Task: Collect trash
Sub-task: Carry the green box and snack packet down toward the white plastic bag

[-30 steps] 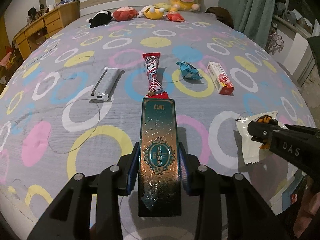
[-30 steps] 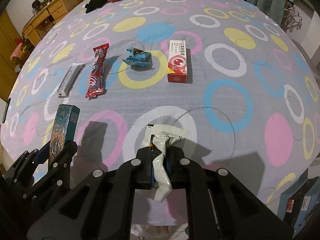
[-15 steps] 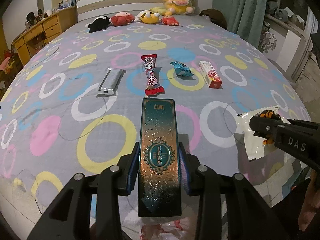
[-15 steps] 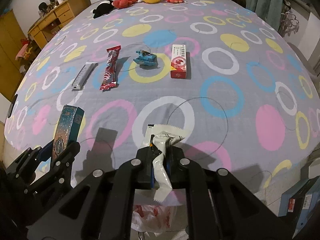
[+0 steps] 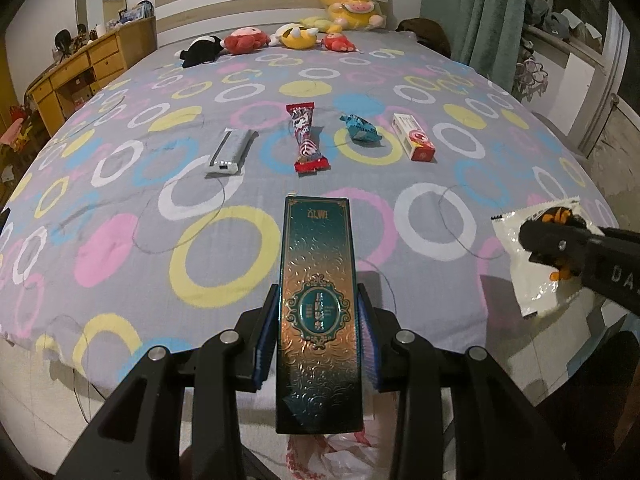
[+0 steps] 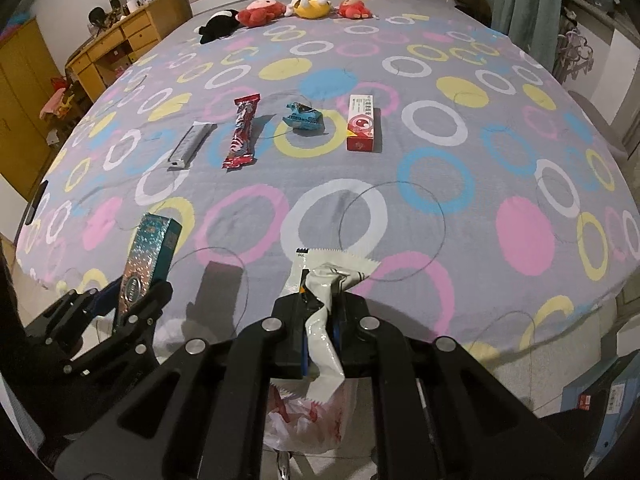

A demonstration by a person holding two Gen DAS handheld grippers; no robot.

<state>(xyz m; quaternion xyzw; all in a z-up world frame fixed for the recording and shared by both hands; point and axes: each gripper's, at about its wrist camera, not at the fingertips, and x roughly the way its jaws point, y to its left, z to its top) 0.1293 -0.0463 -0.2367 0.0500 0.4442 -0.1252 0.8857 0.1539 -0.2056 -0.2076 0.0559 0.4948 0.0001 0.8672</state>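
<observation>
My left gripper (image 5: 318, 332) is shut on a long dark teal box (image 5: 319, 292) with gold patterning, held above the bed's front edge; the box also shows in the right wrist view (image 6: 150, 260). My right gripper (image 6: 320, 312) is shut on a crumpled white wrapper (image 6: 326, 292), which also shows in the left wrist view (image 5: 532, 256). A red-and-white plastic bag (image 6: 308, 416) lies on the floor below both grippers. On the bed lie a silver bar (image 5: 230, 151), a red candy wrapper (image 5: 306, 140), a crumpled blue wrapper (image 5: 360, 128) and a red-white carton (image 5: 414, 142).
The bed (image 5: 120, 200) has a grey cover with coloured rings. Plush toys (image 5: 296, 36) line the headboard. A wooden dresser (image 5: 80, 68) stands at left, curtains (image 5: 480, 12) at right. A blue box (image 6: 600, 400) sits on the floor at lower right.
Both grippers have pulled back from the bed and past its front edge with their loads. The plastic bag on the floor has come into view below them.
</observation>
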